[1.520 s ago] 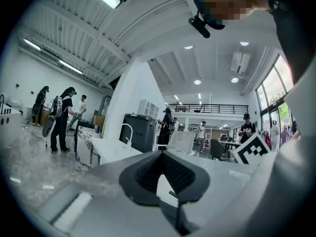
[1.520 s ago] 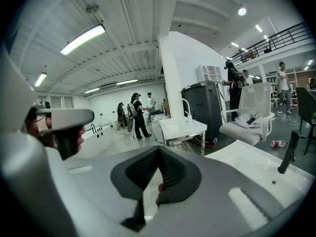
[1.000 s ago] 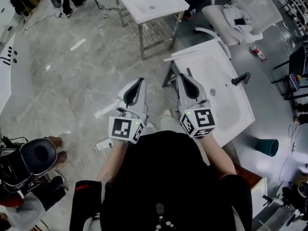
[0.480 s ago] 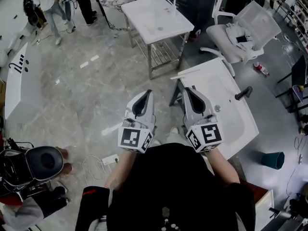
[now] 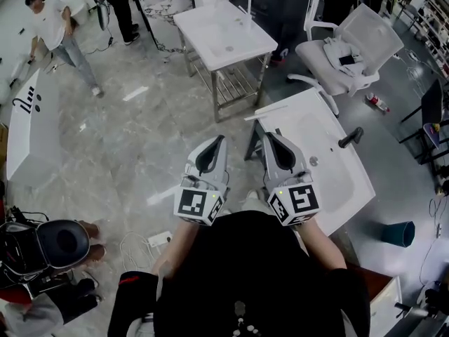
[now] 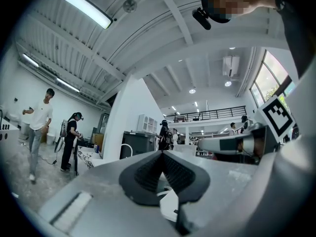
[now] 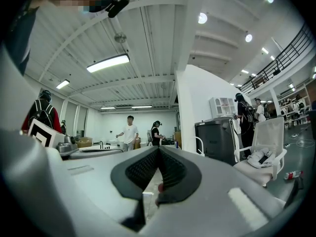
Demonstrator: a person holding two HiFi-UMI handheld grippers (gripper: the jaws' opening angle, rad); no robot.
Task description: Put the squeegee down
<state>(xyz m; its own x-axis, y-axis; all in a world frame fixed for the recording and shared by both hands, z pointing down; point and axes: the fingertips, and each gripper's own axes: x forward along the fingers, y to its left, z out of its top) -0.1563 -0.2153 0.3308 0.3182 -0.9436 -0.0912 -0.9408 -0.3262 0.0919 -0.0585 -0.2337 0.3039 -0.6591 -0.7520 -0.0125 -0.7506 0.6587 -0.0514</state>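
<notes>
Item: workshop floor [image 5: 126,139], grey marbled, running ahead of and below both grippers; other people stand far ahead to the left. Item: white washbasin [image 5: 319,128], immediately to the right of the right gripper [image 5: 267,134] and below its level. The bowl is bare but for the drain, and a black tap [image 5: 351,136] stands on the far rim. Item: second washbasin on a metal stand [image 5: 224,27], well ahead of the two grippers, bowl likewise empty. Item: white office chair [image 5: 379,27], ahead and to the right, carrying a heap of pale clothing [image 5: 335,48] on its seat. Item: right gripper, held level at chest height in front of the person. Its pads meet along their length with nothing between them. Item: left gripper [image 5: 220,138], just beside the right one and parallel to it, jaws likewise pressed together and empty. Judgement: both tools seem carried idle at the body, not addressed to any surface, which fits a set-down already made or not under way. Item: squeegee, not found in any view, neither in a jaw nor on either basin, so its place cannot be given. Item: teal bin [image 5: 398,232], to the right and behind the right gripper, contents not readable. Item: small bottle [image 5: 377,102] lying on the floor near the chair.
</notes>
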